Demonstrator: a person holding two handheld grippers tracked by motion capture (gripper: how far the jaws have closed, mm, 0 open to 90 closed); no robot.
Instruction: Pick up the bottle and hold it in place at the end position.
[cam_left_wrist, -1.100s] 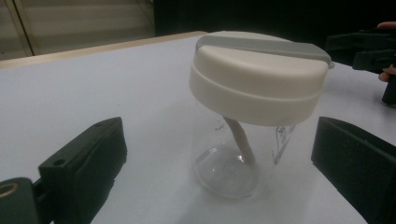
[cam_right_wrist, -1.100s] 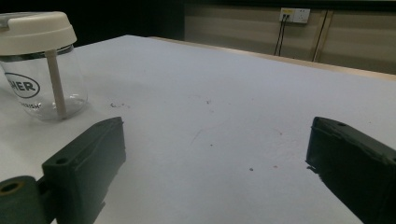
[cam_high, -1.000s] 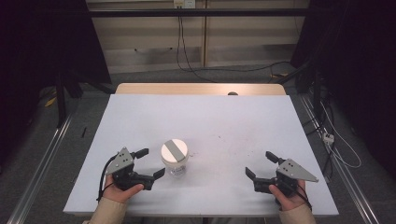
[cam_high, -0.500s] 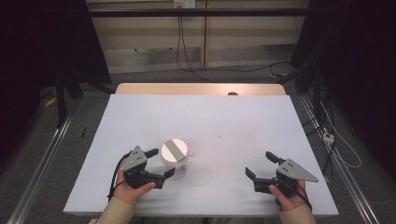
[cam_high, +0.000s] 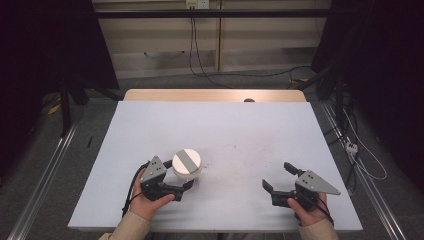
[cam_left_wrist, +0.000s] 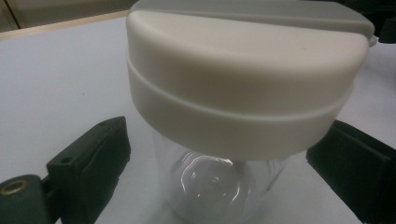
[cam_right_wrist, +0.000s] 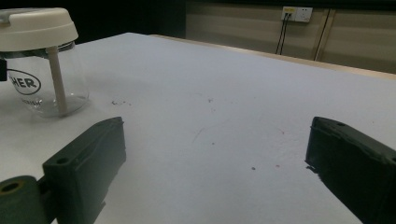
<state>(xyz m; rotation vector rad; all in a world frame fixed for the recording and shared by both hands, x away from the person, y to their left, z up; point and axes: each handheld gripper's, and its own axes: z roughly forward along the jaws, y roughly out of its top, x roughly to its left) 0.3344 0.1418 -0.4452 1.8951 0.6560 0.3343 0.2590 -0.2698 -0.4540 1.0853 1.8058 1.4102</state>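
A clear glass jar (cam_high: 186, 164) with a cream lid and a grey strip across its top stands at the front left of the white table (cam_high: 225, 130). My left gripper (cam_high: 181, 176) has come round it, one jaw on each side of the glass body under the lid (cam_left_wrist: 243, 93). Those jaws have just been closing, but a gap still shows between the left finger (cam_left_wrist: 93, 158) and the glass. My right gripper (cam_high: 278, 176) rests open at the front right with nothing between its jaws. In the right gripper view the jar (cam_right_wrist: 42, 60) is far off at the left.
A wooden strip (cam_high: 215, 95) runs along the table's far edge, with a small dark object (cam_high: 248, 100) on it. Cables (cam_high: 200, 55) lie on the floor behind. Metal rails (cam_high: 45, 170) run along both sides of the table.
My left gripper has slid right, up to the jar, and its jaws now stand around the glass. The right gripper has kept still.
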